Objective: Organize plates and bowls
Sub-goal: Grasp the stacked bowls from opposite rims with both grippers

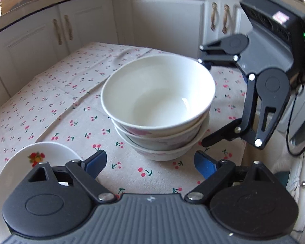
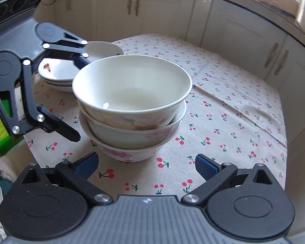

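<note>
Standing in the middle of the cherry-print tablecloth (image 1: 57, 109) is a stack of three bowls (image 1: 158, 109), nested one inside the other, the top one plain white inside and the lower ones with pink flowers on the wall. The left gripper (image 1: 150, 162) is on the near side of the stack, its jaws wide and empty, blue pads well clear of the lowest bowl. The right gripper (image 2: 146, 162) is also wide and holds nothing; in the left wrist view it reaches toward the stack from the right. A stack of small plates (image 2: 57, 75) with a fruit picture lies to the left of the bowls in the right wrist view, with one more shallow dish (image 2: 103, 48) behind it.

I judge the bowls to be glazed ceramic: stiff, rather heavy as a stack, smooth and slippery, and they can chip or break if they knock together. The rim of the top bowl is the easiest place to pinch, but this would lift only that bowl. To move the whole stack, it seems better to hold the lowest bowl on two opposite sides.
</note>
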